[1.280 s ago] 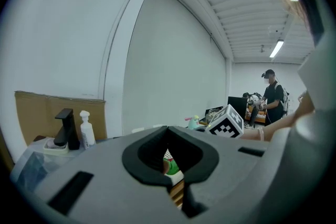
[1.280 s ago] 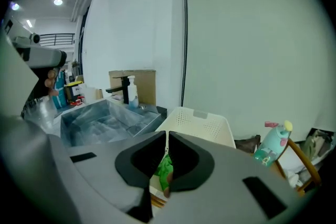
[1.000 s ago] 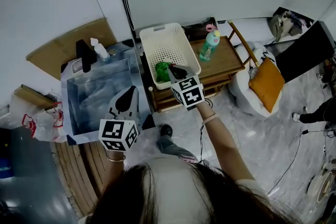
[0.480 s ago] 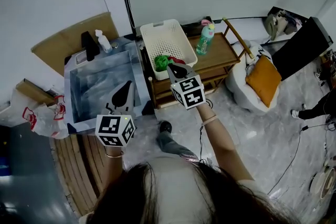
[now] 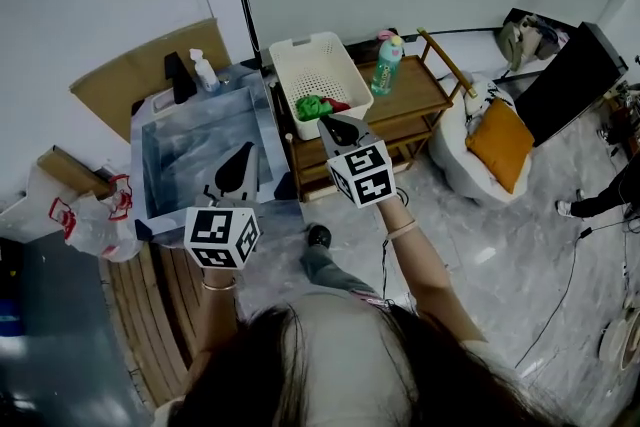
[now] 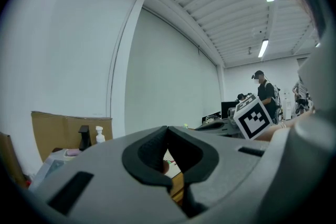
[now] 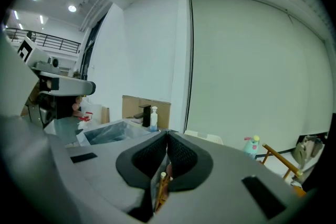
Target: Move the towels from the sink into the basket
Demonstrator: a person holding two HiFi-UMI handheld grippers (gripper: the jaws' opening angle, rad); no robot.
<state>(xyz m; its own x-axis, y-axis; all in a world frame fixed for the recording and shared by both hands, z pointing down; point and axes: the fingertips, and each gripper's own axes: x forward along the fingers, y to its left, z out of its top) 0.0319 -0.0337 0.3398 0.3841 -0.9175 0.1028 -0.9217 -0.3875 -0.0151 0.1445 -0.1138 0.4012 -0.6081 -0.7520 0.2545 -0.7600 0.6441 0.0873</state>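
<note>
Pressing its 2 jaws together with nothing between them, the right hand-held gripper (image 5: 331, 124) hangs at the near rim of the white basket (image 5: 300, 50). In the basket a green towel (image 5: 314, 106) lies bunched, with what may be a red towel (image 5: 340, 105) beside it. The left hand-held gripper (image 5: 241, 153), likewise closed and empty, hangs over the sink (image 5: 150, 165). The basket and a green bottle (image 5: 388, 65) stand on the wooden counter (image 5: 425, 95). Both forearms (image 5: 425, 265) reach forward, roughly level.
</note>
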